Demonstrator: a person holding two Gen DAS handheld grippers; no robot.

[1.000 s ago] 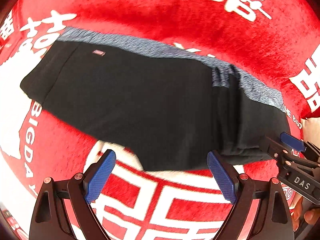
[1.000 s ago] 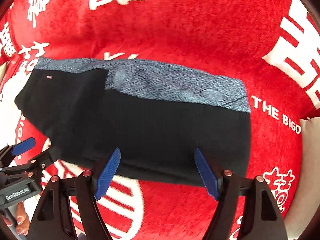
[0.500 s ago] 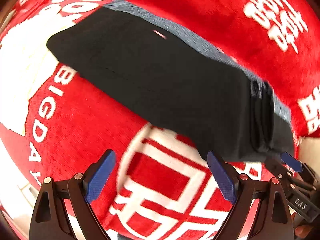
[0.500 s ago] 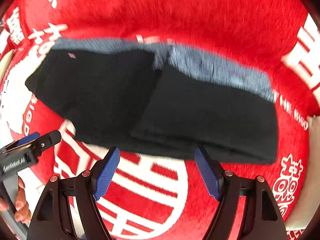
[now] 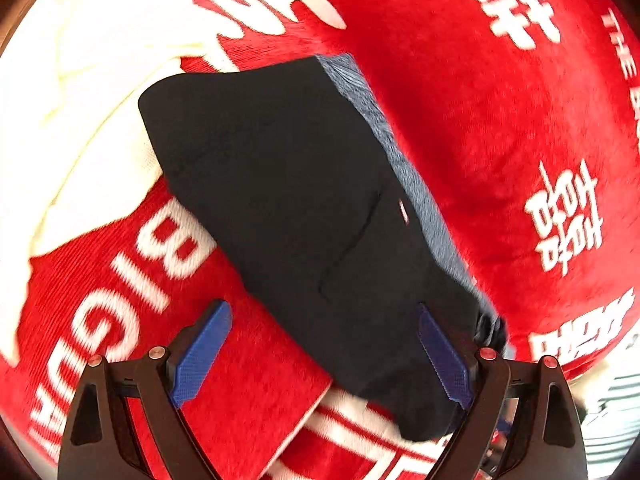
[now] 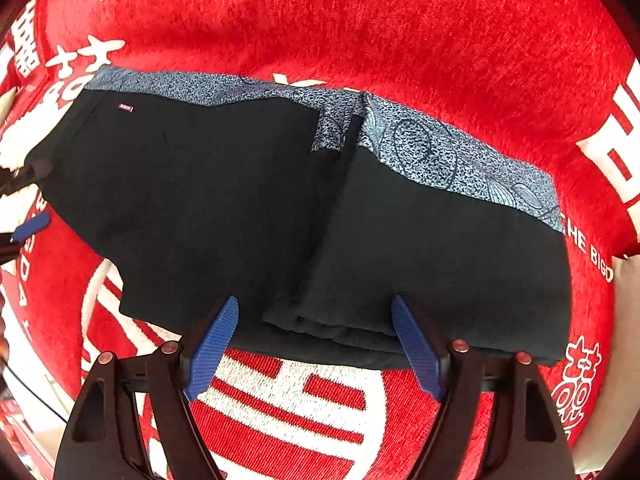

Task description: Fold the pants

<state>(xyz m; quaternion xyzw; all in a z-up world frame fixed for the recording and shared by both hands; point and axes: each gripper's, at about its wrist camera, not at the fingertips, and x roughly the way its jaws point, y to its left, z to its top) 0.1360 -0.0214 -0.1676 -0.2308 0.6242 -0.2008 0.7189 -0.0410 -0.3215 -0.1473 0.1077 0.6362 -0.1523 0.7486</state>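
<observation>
A red plush cloth [image 6: 360,40] with white lettering covers the whole surface. The right gripper [image 6: 316,344] hangs released over the near edge of the black pants [image 6: 240,200], jaws spread and empty. The left gripper [image 5: 324,356] is likewise released at one end. Open red cloth surrounds the pants; their patterned blue band [image 6: 440,148] lies along the far edge.

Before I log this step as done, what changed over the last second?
The left gripper swung round toward the end of the pants, which now run diagonally across its view. The right gripper closed in on the folded near edge. Both remain open and empty; the pants lie unchanged on the red blanket.
</observation>
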